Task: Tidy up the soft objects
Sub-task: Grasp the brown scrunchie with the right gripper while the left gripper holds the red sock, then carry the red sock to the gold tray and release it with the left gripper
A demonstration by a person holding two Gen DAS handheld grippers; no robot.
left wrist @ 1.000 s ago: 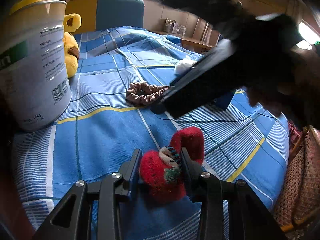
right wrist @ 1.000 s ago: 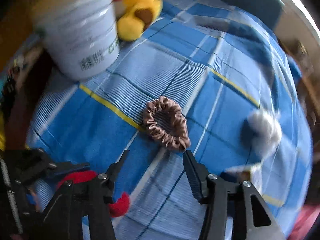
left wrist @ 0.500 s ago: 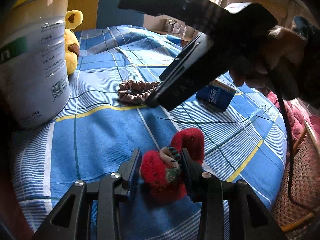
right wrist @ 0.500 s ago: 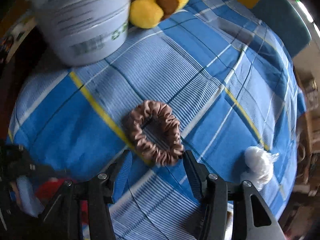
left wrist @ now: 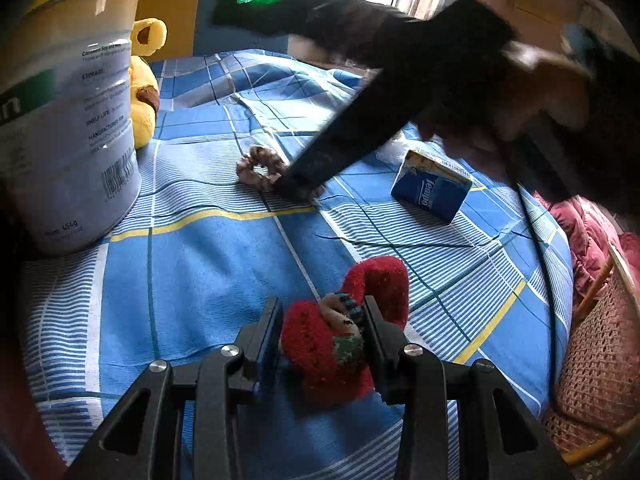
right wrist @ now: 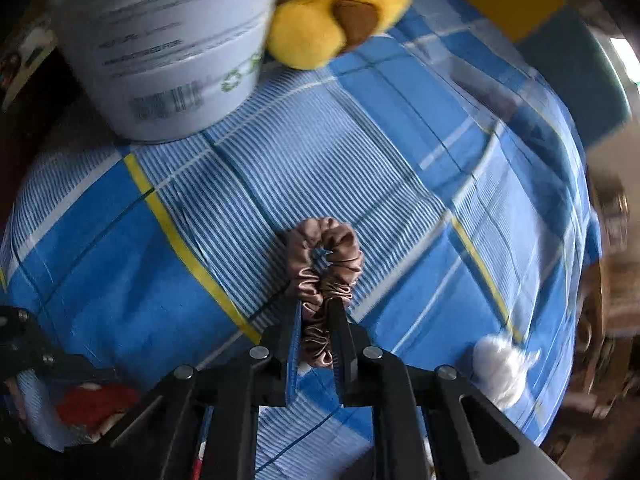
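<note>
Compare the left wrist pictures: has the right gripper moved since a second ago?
Yes. Against the white can, the right gripper has come down onto the brown scrunchie, and its jaws have just closed on it.

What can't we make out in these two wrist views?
- Tin: its inside is hidden in both views; the left view sits below the rim, the right view crops the top.
- Yellow plush toy: mostly behind the tin or cut off.
- Right gripper: motion-blurred in the left view, covering part of the scrunchie.
- Tin's small print: blurred.
</note>
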